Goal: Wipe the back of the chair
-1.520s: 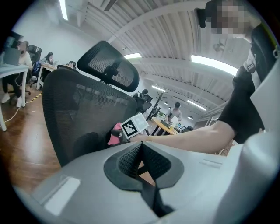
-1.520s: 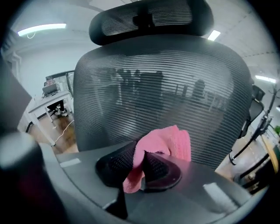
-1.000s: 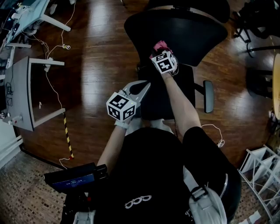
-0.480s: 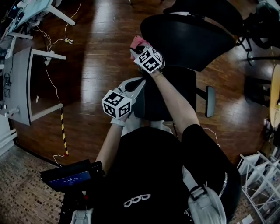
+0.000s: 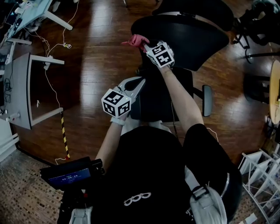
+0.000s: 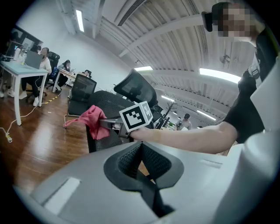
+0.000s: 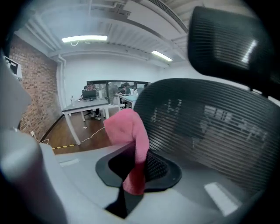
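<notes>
The black office chair shows from above in the head view, its curved mesh back beyond the seat. My right gripper is shut on a pink cloth at the left edge of the chair's back. The right gripper view has the cloth hanging from the shut jaws of the right gripper, with the mesh back close on the right and the headrest above. My left gripper is shut on nothing over the seat's left side. Its own view looks past the left gripper at the cloth.
A grey desk stands at the left, with white cables and yellow-black tape on the wooden floor. A second dark chair is behind the first. A white rack is at the lower right. People sit at a far desk.
My right gripper carried the pink cloth leftward from the middle of the chair's back to its left edge. The left gripper stayed shut by the seat.
</notes>
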{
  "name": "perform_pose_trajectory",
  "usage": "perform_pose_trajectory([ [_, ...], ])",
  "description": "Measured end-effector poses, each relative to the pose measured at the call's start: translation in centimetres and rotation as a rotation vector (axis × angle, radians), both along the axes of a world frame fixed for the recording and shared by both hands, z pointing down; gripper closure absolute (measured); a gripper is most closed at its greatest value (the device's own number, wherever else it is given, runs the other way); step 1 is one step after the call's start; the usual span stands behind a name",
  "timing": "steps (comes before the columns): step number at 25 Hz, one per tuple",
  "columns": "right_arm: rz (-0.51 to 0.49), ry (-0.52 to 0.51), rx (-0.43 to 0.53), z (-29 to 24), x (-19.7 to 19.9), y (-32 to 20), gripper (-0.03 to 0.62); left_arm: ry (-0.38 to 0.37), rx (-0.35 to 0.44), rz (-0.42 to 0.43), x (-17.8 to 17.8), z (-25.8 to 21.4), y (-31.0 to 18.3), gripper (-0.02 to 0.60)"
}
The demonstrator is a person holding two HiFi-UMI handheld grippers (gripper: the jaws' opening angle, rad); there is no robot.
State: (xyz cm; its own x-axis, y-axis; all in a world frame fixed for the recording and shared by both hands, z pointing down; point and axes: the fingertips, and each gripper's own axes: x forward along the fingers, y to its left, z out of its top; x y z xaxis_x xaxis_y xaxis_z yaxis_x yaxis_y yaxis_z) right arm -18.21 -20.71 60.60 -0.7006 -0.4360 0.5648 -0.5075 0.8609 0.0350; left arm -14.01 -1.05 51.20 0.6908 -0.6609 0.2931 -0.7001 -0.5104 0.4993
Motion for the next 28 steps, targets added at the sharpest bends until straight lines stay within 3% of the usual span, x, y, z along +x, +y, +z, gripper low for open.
perform_pose_trajectory([
  [16,0.265,0.004,-0.006,-0.3,21.4,-6.5,0.546,-0.024,0.004,0.145,11.5,-0.3,-2.9,0.592],
  [28,0.441,0.023,-0.005,0.1,34.5,-9.0,0.545,-0.047,0.0,0.205,15.8,0.4,-3.5,0.592],
])
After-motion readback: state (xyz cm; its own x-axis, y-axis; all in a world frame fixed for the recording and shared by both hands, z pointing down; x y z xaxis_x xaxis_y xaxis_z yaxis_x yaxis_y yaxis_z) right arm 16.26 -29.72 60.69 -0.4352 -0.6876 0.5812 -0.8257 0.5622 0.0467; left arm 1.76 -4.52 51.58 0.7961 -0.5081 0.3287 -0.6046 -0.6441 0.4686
